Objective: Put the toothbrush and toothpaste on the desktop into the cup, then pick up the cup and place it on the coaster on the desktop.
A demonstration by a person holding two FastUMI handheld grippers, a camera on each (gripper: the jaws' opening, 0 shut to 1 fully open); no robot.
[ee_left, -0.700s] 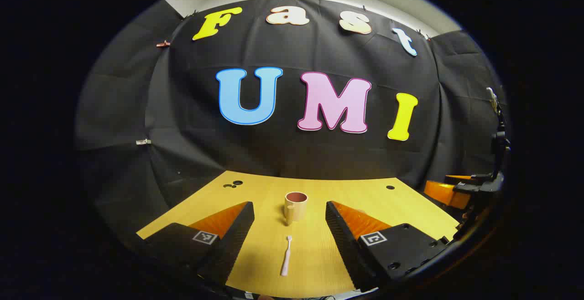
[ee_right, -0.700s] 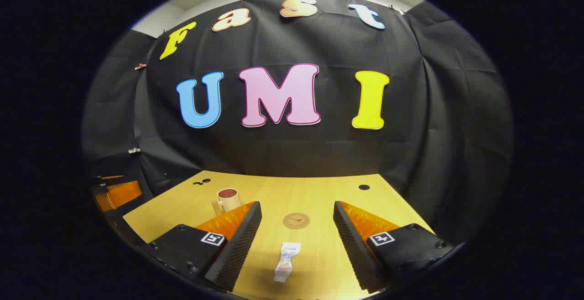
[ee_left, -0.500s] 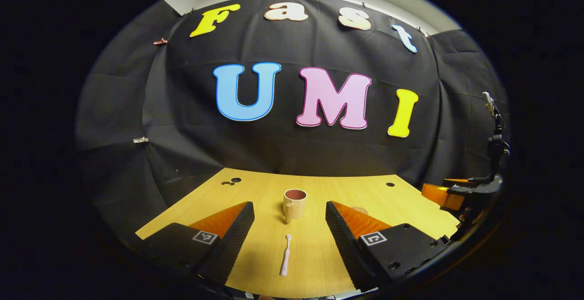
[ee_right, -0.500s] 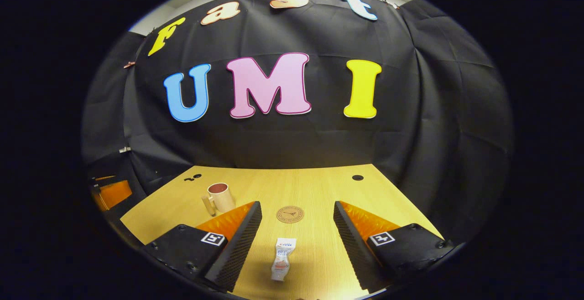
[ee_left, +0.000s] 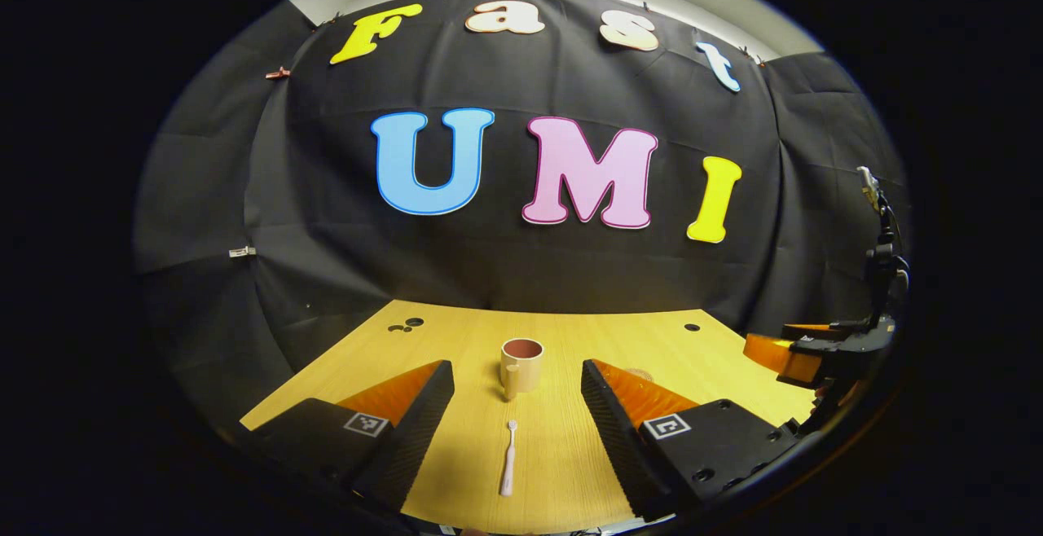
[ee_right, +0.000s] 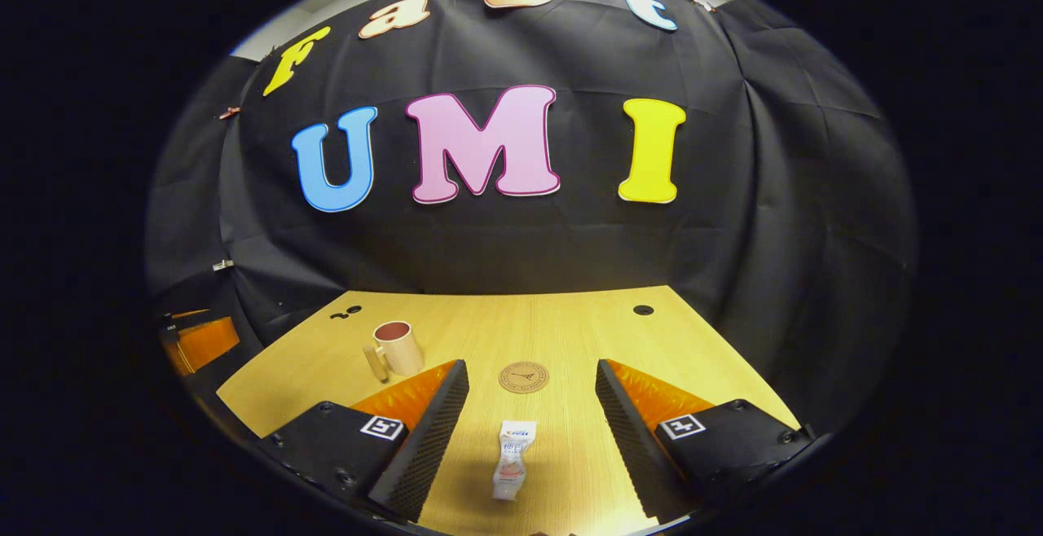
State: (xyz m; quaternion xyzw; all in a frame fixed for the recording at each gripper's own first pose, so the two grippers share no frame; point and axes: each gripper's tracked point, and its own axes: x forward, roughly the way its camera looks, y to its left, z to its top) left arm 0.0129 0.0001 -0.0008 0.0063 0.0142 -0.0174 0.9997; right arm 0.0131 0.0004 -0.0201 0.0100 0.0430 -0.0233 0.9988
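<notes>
Black cloth wall (ee_left: 521, 267) behind; round holes (ee_right: 643, 309) in wood; metal clips (ee_left: 242, 252) on cloth.

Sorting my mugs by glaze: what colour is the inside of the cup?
Reddish-brown inside, cream outside; the cup shows it best in the right gripper view.

On the table (ee_left: 456, 340), in the left gripper view, the toothbrush (ee_left: 508, 468) lies in front of the cup (ee_left: 521, 366). In the right gripper view, the toothpaste (ee_right: 513, 469) lies in front of the coaster (ee_right: 523, 376), and the cup (ee_right: 398, 348) stands to the left of the coaster.
</notes>
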